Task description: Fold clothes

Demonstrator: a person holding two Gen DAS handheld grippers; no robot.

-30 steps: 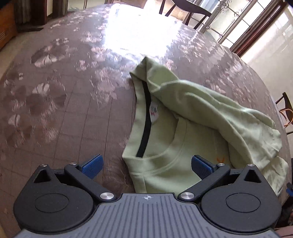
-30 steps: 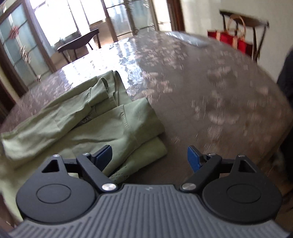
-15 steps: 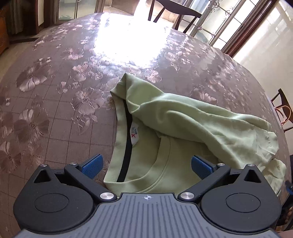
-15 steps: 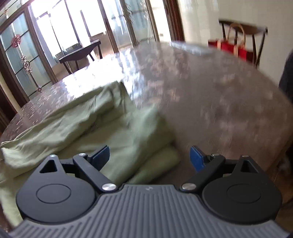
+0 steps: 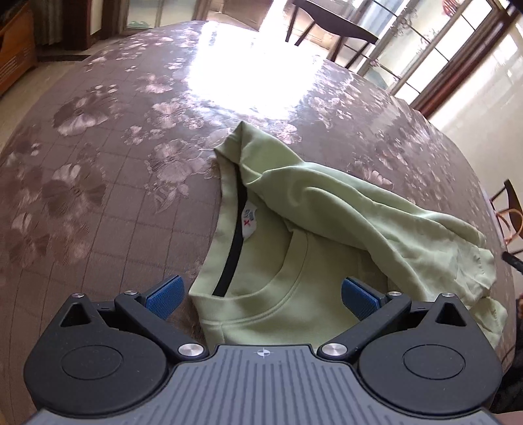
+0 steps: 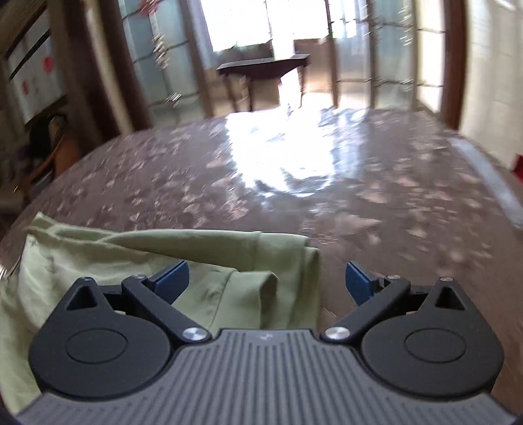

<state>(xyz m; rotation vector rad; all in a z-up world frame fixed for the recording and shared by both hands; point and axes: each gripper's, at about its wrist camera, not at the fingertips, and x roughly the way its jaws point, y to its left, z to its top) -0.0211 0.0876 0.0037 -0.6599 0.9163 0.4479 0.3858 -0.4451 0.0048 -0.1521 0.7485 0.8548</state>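
Note:
A light green sweatshirt lies crumpled on the round table, its collar with a black inner band and white label turned toward me. My left gripper hovers open just above the collar edge, holding nothing. In the blurred right wrist view the same sweatshirt shows as folded layers at the lower left. There my right gripper is open over the garment's right edge, with nothing between its blue pads.
The table wears a glossy brown flowered cloth with strong window glare at the far side. A dark chair stands beyond the table by glass doors. Another chair sits at the right edge.
The right gripper has swung sharply, so its view now faces the glass doors with the sweatshirt low at the left. The left gripper shifted slightly over the collar. Both stayed open.

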